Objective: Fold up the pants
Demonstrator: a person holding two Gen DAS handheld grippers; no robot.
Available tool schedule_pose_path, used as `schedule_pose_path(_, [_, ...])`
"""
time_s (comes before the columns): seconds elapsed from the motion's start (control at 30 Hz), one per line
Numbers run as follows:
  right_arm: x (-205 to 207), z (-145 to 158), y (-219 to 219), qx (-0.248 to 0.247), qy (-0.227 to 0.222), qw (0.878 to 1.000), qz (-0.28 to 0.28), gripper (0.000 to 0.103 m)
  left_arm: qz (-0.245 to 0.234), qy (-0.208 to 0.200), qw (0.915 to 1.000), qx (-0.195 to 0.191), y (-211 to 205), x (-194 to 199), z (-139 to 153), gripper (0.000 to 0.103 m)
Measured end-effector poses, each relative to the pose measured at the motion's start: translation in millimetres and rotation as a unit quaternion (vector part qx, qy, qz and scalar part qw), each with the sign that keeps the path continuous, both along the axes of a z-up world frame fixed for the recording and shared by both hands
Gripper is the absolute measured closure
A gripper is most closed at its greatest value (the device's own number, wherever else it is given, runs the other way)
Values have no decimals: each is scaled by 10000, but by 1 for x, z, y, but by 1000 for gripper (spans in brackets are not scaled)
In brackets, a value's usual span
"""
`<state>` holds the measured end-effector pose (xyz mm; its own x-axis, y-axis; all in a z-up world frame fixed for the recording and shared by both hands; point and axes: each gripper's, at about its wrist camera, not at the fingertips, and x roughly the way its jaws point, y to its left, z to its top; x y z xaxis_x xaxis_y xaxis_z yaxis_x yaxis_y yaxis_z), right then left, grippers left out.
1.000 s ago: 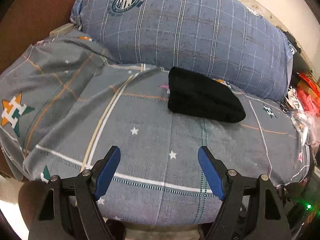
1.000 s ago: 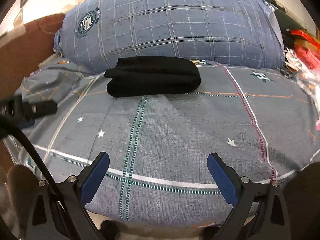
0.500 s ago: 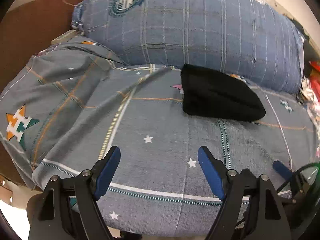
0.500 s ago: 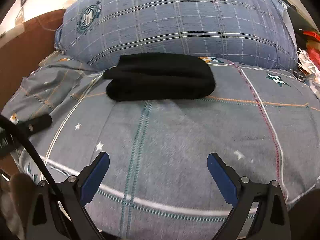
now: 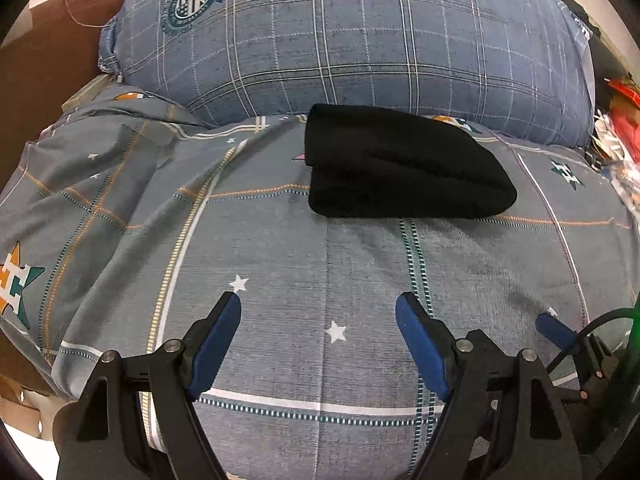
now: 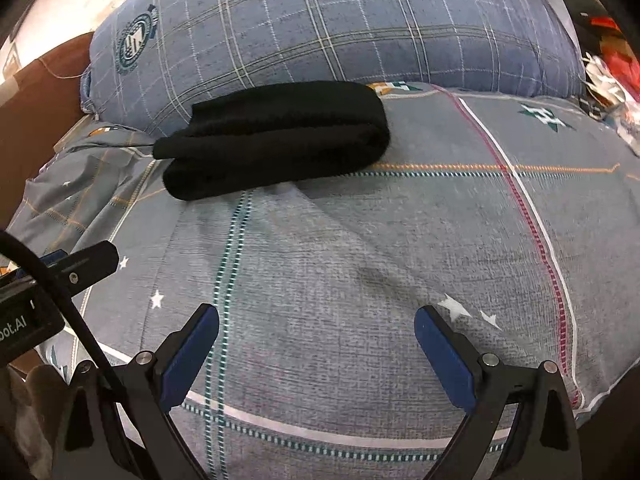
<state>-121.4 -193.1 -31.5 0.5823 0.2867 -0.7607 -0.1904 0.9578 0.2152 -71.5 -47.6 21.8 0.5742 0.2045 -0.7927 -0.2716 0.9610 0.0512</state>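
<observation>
Pants (image 5: 400, 168), black and folded into a thick bundle, lie on the bed (image 5: 320, 264) near its far edge, touching the blue plaid pillow (image 5: 360, 40) behind them. The left hand-held gripper (image 5: 318, 308) and right hand-held gripper (image 6: 317, 318) both hang over the near edge, jaws wide apart, holding nothing, well apart from the bundle.

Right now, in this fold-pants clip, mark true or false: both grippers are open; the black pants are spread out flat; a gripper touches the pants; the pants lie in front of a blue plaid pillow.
1. Left gripper and right gripper are open: true.
2. The black pants are spread flat: false, they are folded into a compact bundle.
3. A gripper touches the pants: false, both hover apart over the grey bedsheet.
4. Pants lie in front of the blue plaid pillow: true.
</observation>
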Motion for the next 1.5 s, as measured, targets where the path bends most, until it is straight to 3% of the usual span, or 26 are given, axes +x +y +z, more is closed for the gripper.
schedule_pose_path(0.9, [-3, -5, 4, -119, 125, 9999, 13, 2, 74, 35, 9999, -108, 4, -3, -5, 24])
schedule_pose_path(1.0, [-4, 0, 2, -82, 50, 10000, -15, 2, 291, -434, 9984, 195, 5, -13, 7, 24])
schedule_pose_path(1.07, [-4, 8, 0, -102, -94, 9999, -32, 2, 496, -1030, 9924, 449, 5, -25, 24, 23])
schedule_pose_path(1.13, [-2, 18, -2, -176, -274, 9995, -21, 2, 479, -1426, 9878, 393, 8, -32, 38, 1])
schedule_pose_path(1.23, [2, 28, -2, -272, -447, 9986, 60, 2, 685, -1733, 9821, 277, 14, -34, 55, 0])
schedule_pose_path(1.37, [16, 29, 2, -245, -426, 9987, 114, 2, 756, -1498, 9858, 30, 27, -20, 55, 0])
schedule_pose_path(1.5, [22, 25, 6, -47, -304, 9995, -33, 2, 762, -873, 9932, -51, 28, -14, 33, 0])
